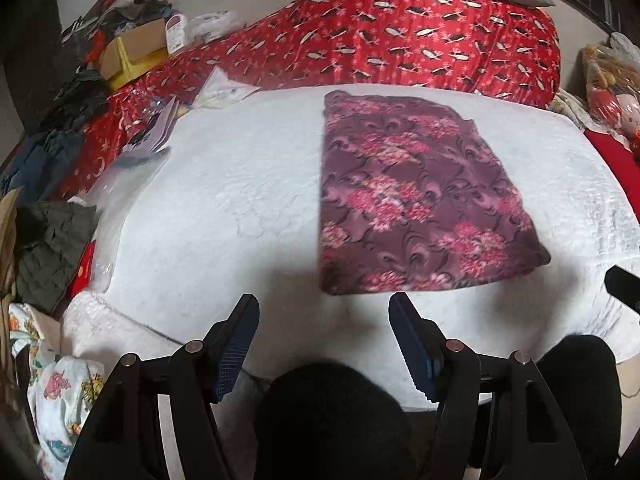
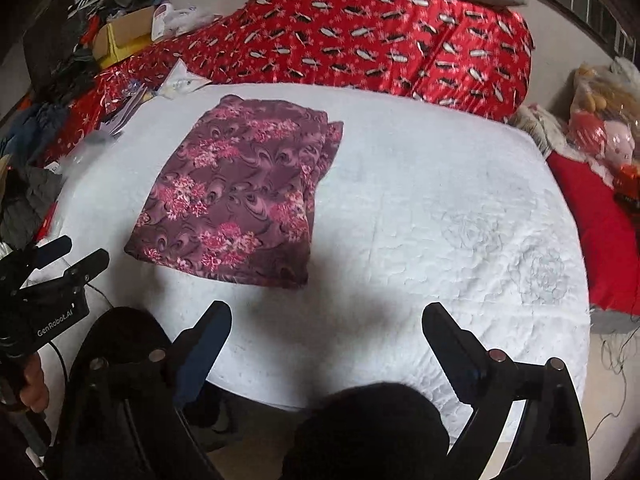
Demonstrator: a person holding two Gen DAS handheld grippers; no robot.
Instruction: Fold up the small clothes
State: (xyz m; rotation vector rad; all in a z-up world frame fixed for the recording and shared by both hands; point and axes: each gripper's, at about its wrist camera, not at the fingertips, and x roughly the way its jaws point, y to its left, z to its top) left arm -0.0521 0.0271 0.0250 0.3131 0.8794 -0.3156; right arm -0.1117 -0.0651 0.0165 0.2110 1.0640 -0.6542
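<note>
White quilted bed [image 1: 248,184] [image 2: 420,208] carries folded floral cloth [image 1: 416,200] [image 2: 244,196], flat. Behind cloth: red patterned quilt [image 1: 420,40] [image 2: 380,40], bunched along far edge. Left of cloth: papers [image 1: 160,128] [image 2: 180,80], dark clothes [image 1: 48,248].

1. The left claw [image 1: 324,312] hangs wide apart and empty over the white bed cover [image 1: 224,200].
2. A folded maroon floral cloth [image 1: 416,196] lies flat just beyond it.
3. A red patterned quilt [image 1: 400,40] is bunched behind.
</note>
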